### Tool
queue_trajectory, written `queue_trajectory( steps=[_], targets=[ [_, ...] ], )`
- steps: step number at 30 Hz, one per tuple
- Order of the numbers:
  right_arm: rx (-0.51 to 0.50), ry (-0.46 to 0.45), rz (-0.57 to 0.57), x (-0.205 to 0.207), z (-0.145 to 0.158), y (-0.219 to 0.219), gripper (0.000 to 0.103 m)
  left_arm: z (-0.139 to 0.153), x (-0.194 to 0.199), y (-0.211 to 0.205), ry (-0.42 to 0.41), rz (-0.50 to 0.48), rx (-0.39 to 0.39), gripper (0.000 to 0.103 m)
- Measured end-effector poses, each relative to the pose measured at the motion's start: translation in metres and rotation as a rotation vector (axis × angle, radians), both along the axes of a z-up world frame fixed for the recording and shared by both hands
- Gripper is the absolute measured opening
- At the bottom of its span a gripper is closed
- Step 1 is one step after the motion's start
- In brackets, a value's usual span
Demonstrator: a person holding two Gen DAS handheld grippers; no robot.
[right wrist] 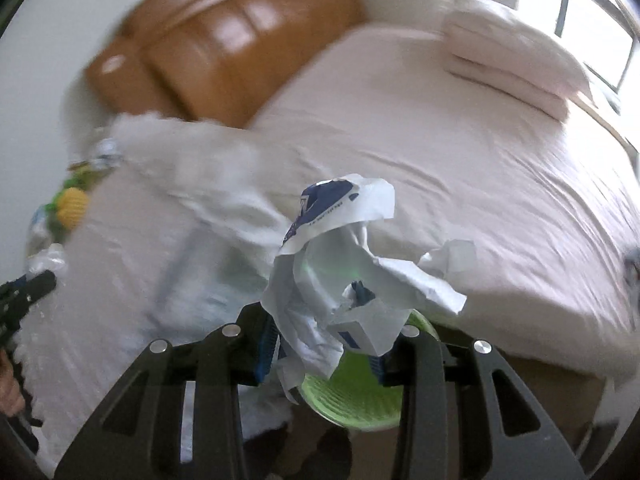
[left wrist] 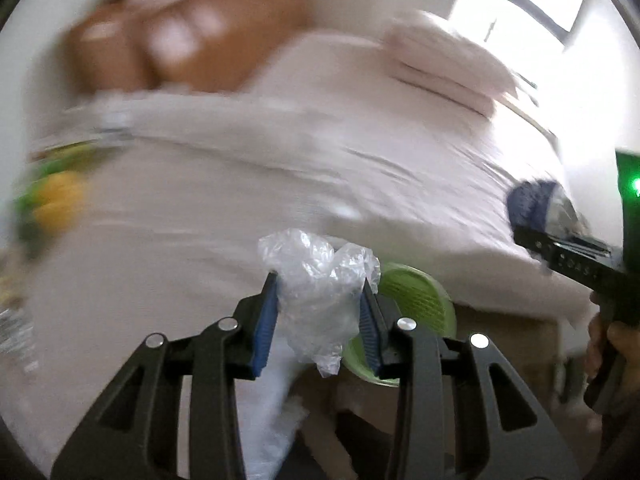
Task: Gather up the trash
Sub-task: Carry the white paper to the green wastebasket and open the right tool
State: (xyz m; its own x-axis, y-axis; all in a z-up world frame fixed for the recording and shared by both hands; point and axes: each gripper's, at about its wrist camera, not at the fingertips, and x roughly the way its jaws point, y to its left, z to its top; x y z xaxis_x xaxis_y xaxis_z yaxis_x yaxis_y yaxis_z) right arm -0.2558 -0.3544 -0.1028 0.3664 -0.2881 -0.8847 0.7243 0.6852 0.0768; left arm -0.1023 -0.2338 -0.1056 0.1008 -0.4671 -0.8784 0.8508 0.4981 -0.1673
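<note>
1. Right now both grippers hang over the near edge of the bed [right wrist: 460, 168], each with a piece of trash clamped in it.
2. The left gripper [left wrist: 318, 312] is clenched on a crumpled clear plastic bag [left wrist: 320, 280]; the bag bulges up above the blue pads [left wrist: 266, 320] and a tail of it droops below them.
3. The right gripper [right wrist: 326, 344] is clenched on a crumpled white paper wrapper [right wrist: 340, 280] with dark blue print, which fans out well above and to the right of its fingers.
4. A green basket [right wrist: 356, 400] sits just off the near edge of the bed, below both grippers; from the left wrist view it [left wrist: 416, 296] shows behind the right finger and the plastic bag.
5. From the left wrist view the right gripper [left wrist: 560, 256] comes in at the right edge with the blue-printed wrapper [left wrist: 532, 204] at its tip, held over the bed's near right part.
6. From the right wrist view the tip of the left gripper [right wrist: 28, 288] pokes in at the left edge; I cannot tell its grip from there.
7. Toward the bed's left edge lie a yellow and green item [right wrist: 72, 204] and more clear plastic [right wrist: 44, 260], both blurred.
8. A folded pale blanket [right wrist: 516, 56] rests at the far right corner of the bed, and a brown leather headboard [right wrist: 232, 44] stands at the far left.
</note>
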Motion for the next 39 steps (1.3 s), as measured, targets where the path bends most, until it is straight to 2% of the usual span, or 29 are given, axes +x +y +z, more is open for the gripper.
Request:
queue_trajectory(
  steps=[3,7,9,12,14,17,20,23,27,29,31,32,33,36,38,39],
  targets=[
    [-0.015,0.025,-0.067,-0.048,-0.002,-0.011,0.039,-0.037,-0.042,-0.054,0.054,-0.124,0.048,0.036],
    [0.013,0.023,-0.125,-0.092,-0.009,-0.021,0.039,-0.087,-0.079,-0.104,0.044,-0.223,0.135,0.037],
    [0.024,0.023,-0.143,-0.106,-0.017,-0.024,0.039,-0.107,-0.089,-0.119,0.062,-0.247,0.174,0.042],
    [0.046,0.017,-0.149,-0.123,-0.026,-0.027,0.04,-0.125,-0.096,-0.133,0.095,-0.252,0.229,0.059],
    [0.055,0.017,-0.145,-0.129,-0.035,-0.03,0.04,-0.117,-0.108,-0.128,0.096,-0.239,0.217,0.072],
    [0.066,0.015,-0.13,-0.136,-0.044,-0.035,0.04,-0.095,-0.109,-0.119,0.075,-0.223,0.177,0.084],
    [0.088,0.005,-0.118,-0.136,-0.056,-0.039,0.04,-0.079,-0.109,-0.113,0.032,-0.206,0.157,0.087],
    [0.119,0.005,-0.094,-0.126,-0.072,-0.041,0.04,-0.04,-0.097,-0.094,-0.024,-0.127,0.108,0.093],
    [0.175,0.01,-0.049,-0.101,-0.101,-0.04,0.041,0.009,-0.077,-0.059,-0.077,-0.012,0.019,0.095],
    [0.189,0.04,-0.027,-0.083,-0.118,-0.036,0.054,0.026,-0.067,-0.042,-0.103,0.038,-0.005,0.095],
    [0.183,0.087,-0.014,-0.067,-0.133,-0.031,0.092,0.039,-0.058,-0.026,-0.129,0.082,-0.017,0.095],
    [0.178,0.113,-0.008,-0.06,-0.138,-0.03,0.097,0.044,-0.053,-0.017,-0.142,0.104,-0.017,0.095],
    [0.177,0.163,0.009,-0.048,-0.149,-0.026,0.1,0.049,-0.048,-0.008,-0.153,0.128,-0.018,0.095],
    [0.168,0.239,0.015,-0.033,-0.155,-0.022,0.1,0.056,-0.036,0.014,-0.166,0.192,-0.023,0.095],
    [0.15,0.225,0.01,-0.029,-0.145,-0.019,0.1,0.06,-0.025,0.033,-0.166,0.246,-0.028,0.095],
    [0.136,0.197,0.007,-0.027,-0.127,-0.017,0.1,0.062,-0.02,0.042,-0.166,0.273,-0.035,0.095]
  ],
)
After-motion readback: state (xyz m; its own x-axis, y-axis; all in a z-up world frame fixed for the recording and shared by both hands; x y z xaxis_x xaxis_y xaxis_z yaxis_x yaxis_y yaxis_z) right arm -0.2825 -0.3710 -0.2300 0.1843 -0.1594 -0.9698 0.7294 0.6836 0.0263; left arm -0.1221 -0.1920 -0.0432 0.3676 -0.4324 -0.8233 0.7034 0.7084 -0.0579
